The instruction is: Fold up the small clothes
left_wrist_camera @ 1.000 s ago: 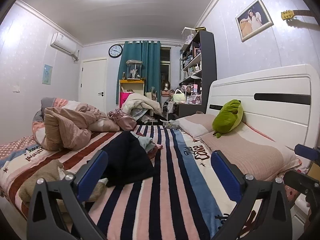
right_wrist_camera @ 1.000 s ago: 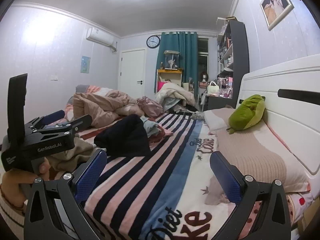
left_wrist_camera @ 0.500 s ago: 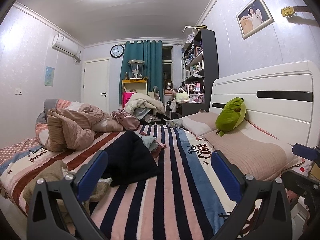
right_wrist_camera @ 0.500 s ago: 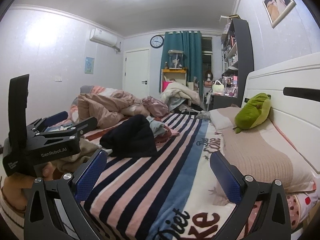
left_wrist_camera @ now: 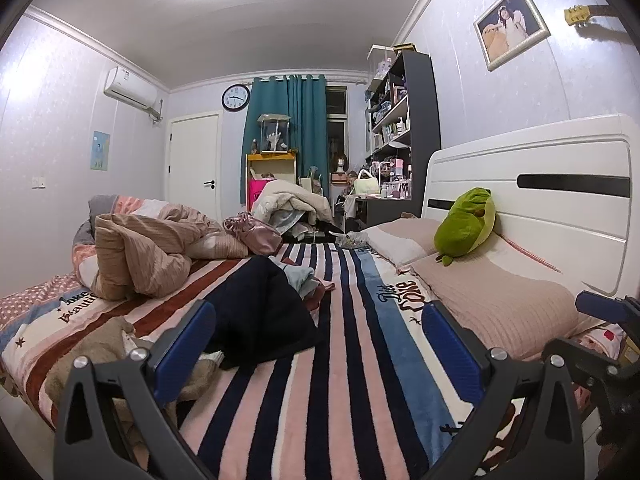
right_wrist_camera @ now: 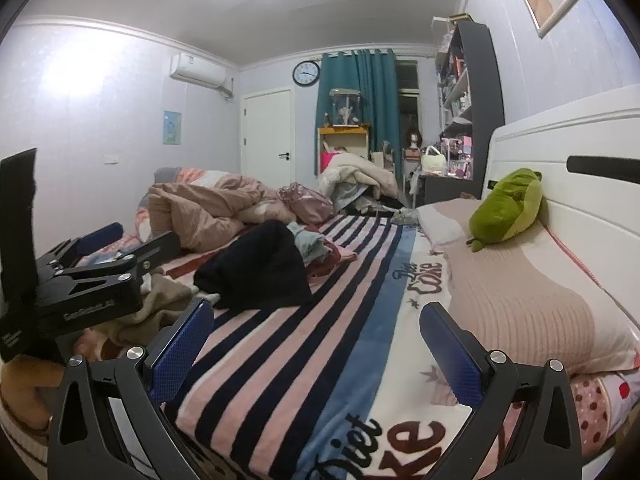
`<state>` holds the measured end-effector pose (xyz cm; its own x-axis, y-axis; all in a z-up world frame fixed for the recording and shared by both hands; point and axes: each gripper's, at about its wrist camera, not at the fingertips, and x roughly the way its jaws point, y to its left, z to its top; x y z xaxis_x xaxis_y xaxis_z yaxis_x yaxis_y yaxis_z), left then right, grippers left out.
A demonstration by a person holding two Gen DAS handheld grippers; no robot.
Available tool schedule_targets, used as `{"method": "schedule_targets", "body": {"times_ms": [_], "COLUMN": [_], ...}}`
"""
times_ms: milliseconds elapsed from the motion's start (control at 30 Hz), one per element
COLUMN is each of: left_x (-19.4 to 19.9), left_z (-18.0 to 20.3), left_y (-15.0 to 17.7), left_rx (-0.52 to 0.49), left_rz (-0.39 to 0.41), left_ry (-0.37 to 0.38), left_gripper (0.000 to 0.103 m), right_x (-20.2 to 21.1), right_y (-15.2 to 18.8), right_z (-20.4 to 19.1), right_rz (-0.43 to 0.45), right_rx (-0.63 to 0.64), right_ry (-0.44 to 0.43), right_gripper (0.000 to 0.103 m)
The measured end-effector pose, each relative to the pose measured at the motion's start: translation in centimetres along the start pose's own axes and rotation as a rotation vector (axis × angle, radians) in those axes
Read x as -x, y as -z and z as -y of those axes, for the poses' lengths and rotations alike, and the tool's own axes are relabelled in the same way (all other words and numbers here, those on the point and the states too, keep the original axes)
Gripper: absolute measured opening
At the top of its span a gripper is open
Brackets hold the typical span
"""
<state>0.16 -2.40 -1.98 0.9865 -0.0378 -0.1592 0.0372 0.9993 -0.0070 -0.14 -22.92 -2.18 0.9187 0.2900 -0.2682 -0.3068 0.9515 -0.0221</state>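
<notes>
With both the left gripper and right gripper held wide apart and empty, the dark garment heaped mid-bed is judged soft, light and best pinched at an edge.

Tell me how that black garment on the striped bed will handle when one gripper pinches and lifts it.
The black garment lies slumped in soft folds, so it will likely hang limp and drape. It looks bulky, so probably heavier than the small clothes beside it. Its edge overlaps them, so a lift may drag some along. Both tongs, left and right, stand open.
</notes>
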Motion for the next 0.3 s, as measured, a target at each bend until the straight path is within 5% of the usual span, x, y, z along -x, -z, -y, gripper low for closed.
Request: {"method": "schedule_targets", "body": {"times_ms": [300], "left_x": [-0.4], "left_z": [0.3], "left_y": [0.3], "left_rx": [-0.004], "left_rz": [-0.018], "left_ry": [-0.01], "left_gripper": [0.102], "right_x": [-1.8], "right_y": [0.1], "right_z": [0.2], "right_rz": [-0.022], "right_rx": [-0.003], "right_ry": [0.098], "right_gripper": [0.103]}}
